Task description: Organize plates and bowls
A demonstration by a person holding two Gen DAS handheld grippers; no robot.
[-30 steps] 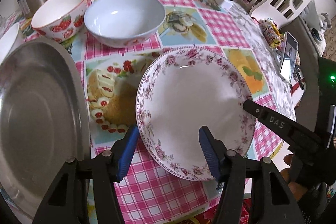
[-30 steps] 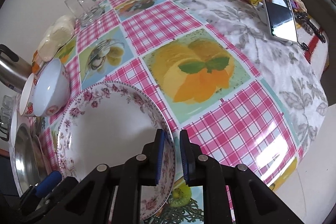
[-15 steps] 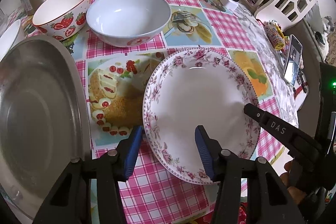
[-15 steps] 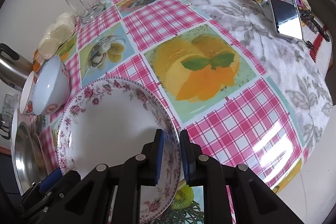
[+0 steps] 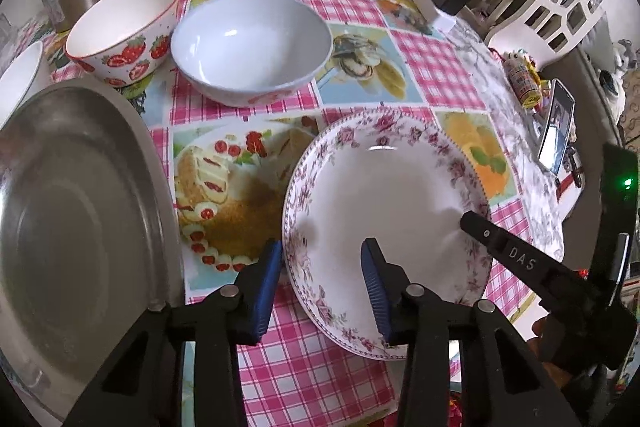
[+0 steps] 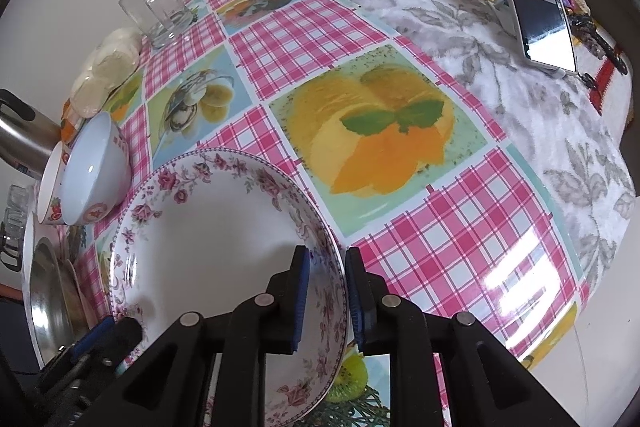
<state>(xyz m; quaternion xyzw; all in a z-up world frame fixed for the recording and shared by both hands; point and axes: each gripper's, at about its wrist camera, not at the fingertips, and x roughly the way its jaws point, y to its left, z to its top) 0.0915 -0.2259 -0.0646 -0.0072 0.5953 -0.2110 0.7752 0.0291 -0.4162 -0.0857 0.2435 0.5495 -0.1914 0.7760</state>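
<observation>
Gripping floral plate (image 6: 208, 251) rim, right claw (image 6: 326, 303), steel tray (image 5: 76, 227) left-view only

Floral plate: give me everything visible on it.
The plate is round, glossy white, ceramic-looking, with a pink rose border and a thin dotted edge; it is shallow and empty. The right gripper is shut on its rim. The left gripper is open, its fingers straddling the near-left rim. Whether it touches the tablecloth is unclear.

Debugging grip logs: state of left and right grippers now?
Left gripper: open, jaws straddling the near rim of the floral plate, not clamped.
Right gripper: shut on the floral plate's rim.
</observation>
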